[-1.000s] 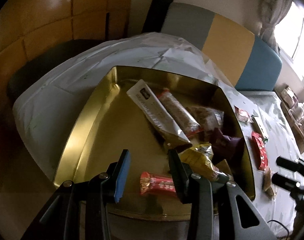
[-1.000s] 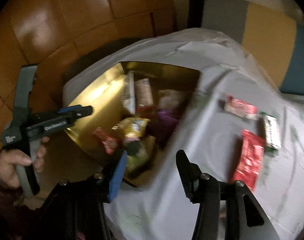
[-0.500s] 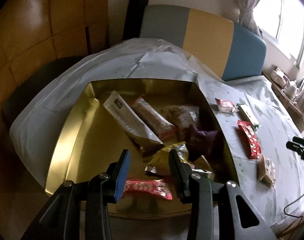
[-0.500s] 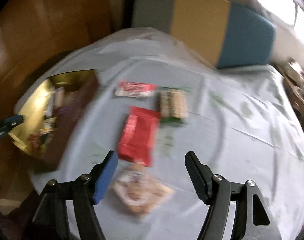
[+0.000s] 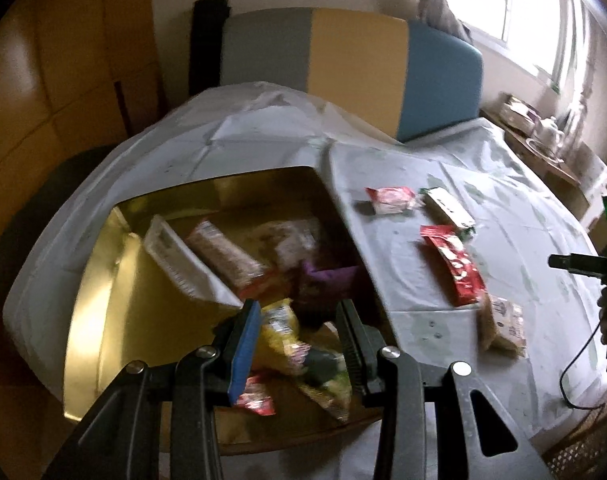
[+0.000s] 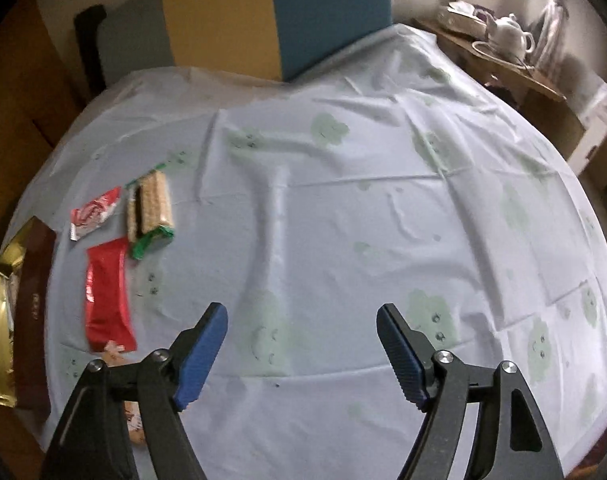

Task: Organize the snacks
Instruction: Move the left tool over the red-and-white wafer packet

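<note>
We count several snacks [image 5: 239, 260] already in gold box [image 5: 99, 280] at table's left edge; four [image 6: 105, 292] left on cloth beside it. Left gripper [image 5: 299, 332] half-spread, empty, above box. Right gripper [image 6: 301, 354] opening, empty, over bare cloth.

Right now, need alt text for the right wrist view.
Empty tongs, jaws opening, hang over a bare stretch of pale tablecloth printed with faint green shapes. At the left lie a long red wrapper, a small red-and-white packet and a green-edged wafer pack; a gold tin shows at the left edge.
</note>
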The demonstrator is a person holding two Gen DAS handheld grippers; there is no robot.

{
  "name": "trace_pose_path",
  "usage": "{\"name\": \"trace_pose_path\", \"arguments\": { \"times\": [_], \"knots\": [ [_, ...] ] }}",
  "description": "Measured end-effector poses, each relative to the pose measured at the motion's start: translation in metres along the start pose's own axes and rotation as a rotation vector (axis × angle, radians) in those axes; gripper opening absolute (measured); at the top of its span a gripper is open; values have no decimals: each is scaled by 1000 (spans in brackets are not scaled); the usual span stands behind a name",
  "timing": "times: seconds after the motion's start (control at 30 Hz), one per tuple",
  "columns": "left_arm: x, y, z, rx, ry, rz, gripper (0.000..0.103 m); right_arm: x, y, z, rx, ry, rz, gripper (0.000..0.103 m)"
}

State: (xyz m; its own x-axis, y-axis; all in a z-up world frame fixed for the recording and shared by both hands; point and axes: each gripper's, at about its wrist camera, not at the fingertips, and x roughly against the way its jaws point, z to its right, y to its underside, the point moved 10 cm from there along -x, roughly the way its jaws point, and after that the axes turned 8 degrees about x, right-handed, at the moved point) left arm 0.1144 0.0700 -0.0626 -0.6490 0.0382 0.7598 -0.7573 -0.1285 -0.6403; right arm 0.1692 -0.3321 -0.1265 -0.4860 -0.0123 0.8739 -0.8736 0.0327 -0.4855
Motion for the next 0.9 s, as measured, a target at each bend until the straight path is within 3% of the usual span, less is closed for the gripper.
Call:
{"name": "trace_pose_path", "arguments": {
  "times": [0.17, 0.23, 0.53, 0.6, 0.67, 0.9],
  "knots": [
    [-3, -3, 30, -74, 47, -14, 40, -1, 5, 1, -5, 3, -18, 79],
    [-6, -8, 42, -108, 62, -20, 40, -2, 6, 1, -2, 9, -24, 84],
    [-40, -33, 98, -354, 83, -75, 41, 0, 4, -5, 16, -4, -14, 85],
    [-53, -38, 104, -381, 82, -97, 53, 2, 3, -8, 25, -9, -6, 86],
    [-70, -44, 110, -391, 95, -130, 58, 4, 2, -10, 36, -8, 0, 86],
    [-122, -55, 124, -437, 84, -214, 65, 9, -1, -19, 60, -28, 17, 87]
  ]
}}
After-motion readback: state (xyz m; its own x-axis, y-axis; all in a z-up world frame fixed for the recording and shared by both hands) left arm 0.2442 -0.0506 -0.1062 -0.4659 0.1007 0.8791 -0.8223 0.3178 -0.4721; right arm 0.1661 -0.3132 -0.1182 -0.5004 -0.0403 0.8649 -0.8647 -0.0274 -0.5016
